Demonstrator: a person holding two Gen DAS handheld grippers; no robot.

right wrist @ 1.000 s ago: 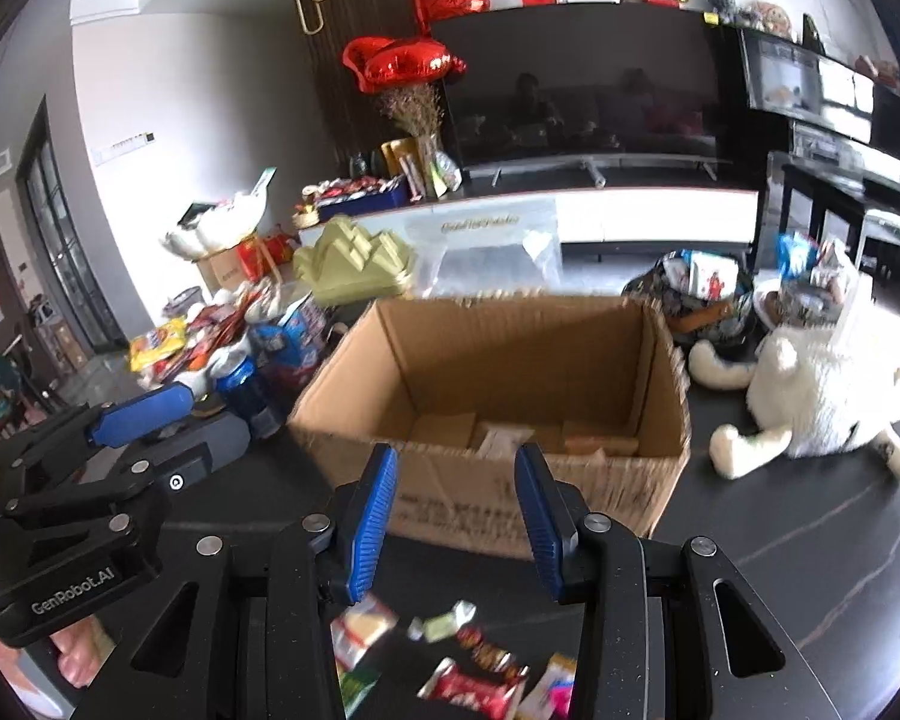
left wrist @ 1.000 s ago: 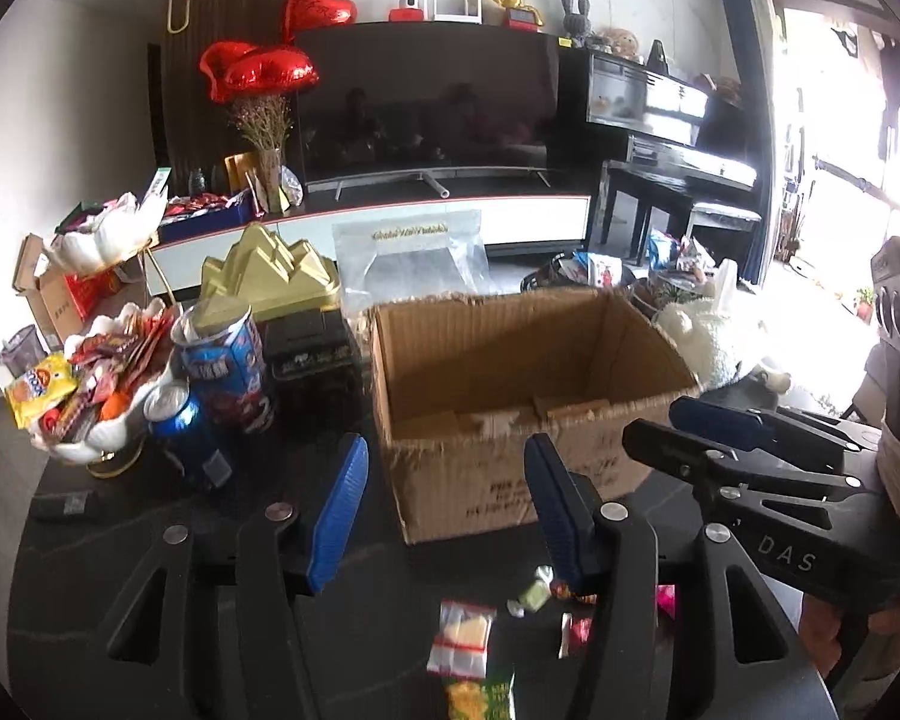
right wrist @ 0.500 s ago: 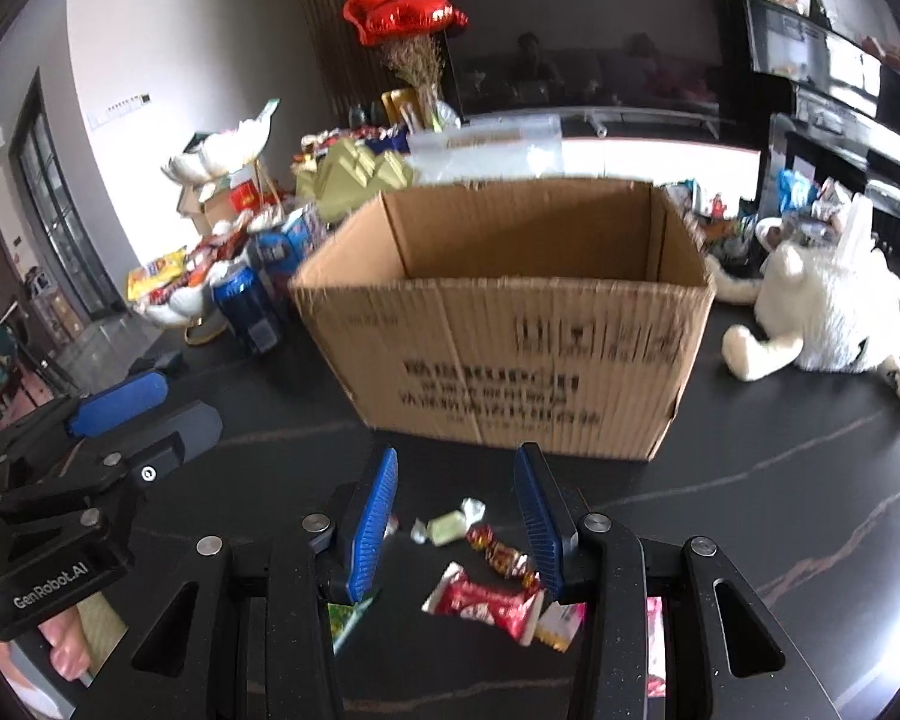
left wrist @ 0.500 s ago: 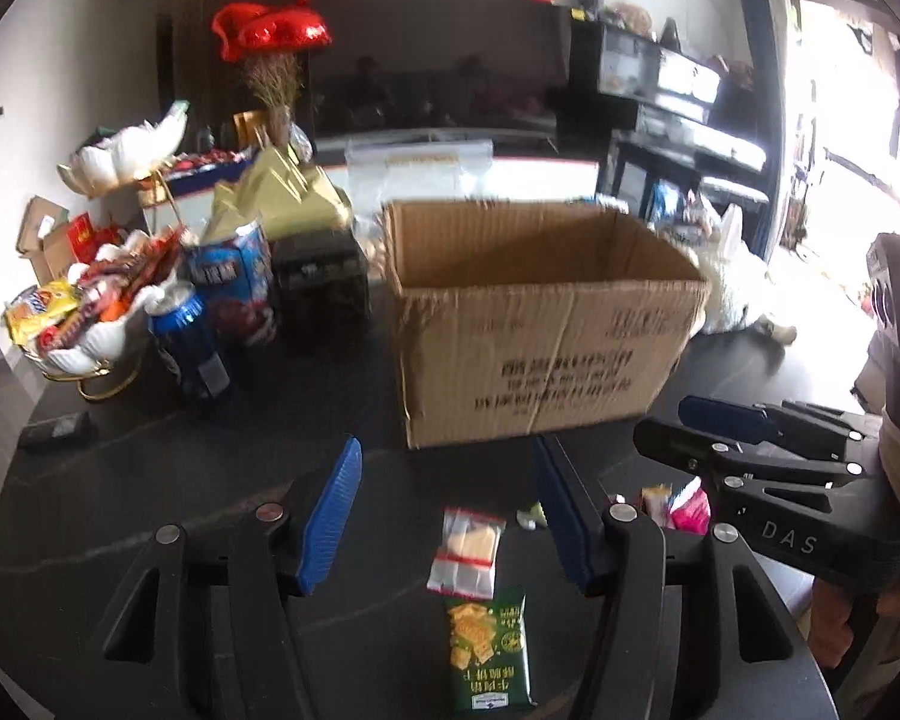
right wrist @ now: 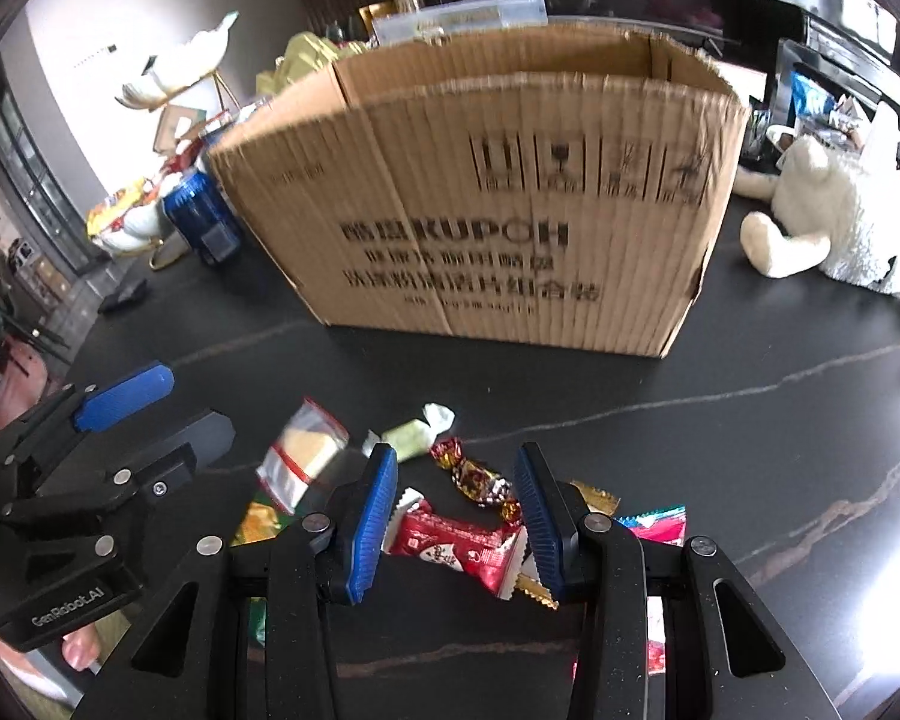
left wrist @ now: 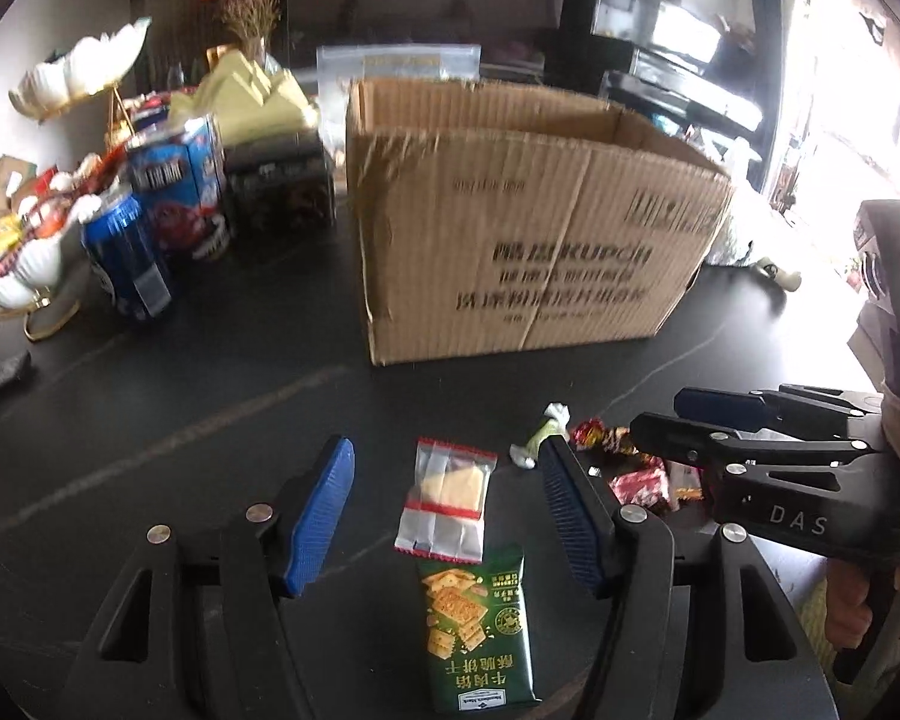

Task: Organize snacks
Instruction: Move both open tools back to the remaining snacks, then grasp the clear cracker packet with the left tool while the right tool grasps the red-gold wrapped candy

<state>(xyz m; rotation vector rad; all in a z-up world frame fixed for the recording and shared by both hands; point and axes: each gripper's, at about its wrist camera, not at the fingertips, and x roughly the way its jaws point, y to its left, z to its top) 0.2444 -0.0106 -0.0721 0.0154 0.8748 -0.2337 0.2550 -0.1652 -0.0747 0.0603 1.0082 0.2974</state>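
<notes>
An open cardboard box (left wrist: 528, 228) stands on the black table; it also shows in the right wrist view (right wrist: 498, 210). Loose snacks lie in front of it. My left gripper (left wrist: 447, 510) is open, low over a clear packet with a yellow piece (left wrist: 447, 495) and a green cracker packet (left wrist: 477, 624). My right gripper (right wrist: 456, 516) is open, low over a red candy packet (right wrist: 456, 543) and a gold-red wrapped candy (right wrist: 477, 480). A pale green wrapped candy (right wrist: 414, 432) lies just beyond. The clear packet (right wrist: 303, 456) lies to the left.
Left of the box stand a blue can (left wrist: 126, 258), a blue snack carton (left wrist: 180, 192), a dark box (left wrist: 282, 186) and a white dish of snacks (left wrist: 12, 258). A white plush toy (right wrist: 834, 222) lies right of the box. A small dark object (left wrist: 0, 369) lies at the far left.
Both grippers have dropped lower and closer to the table and the snacks. The box now appears from its side, its inside hidden. Both stay open.
</notes>
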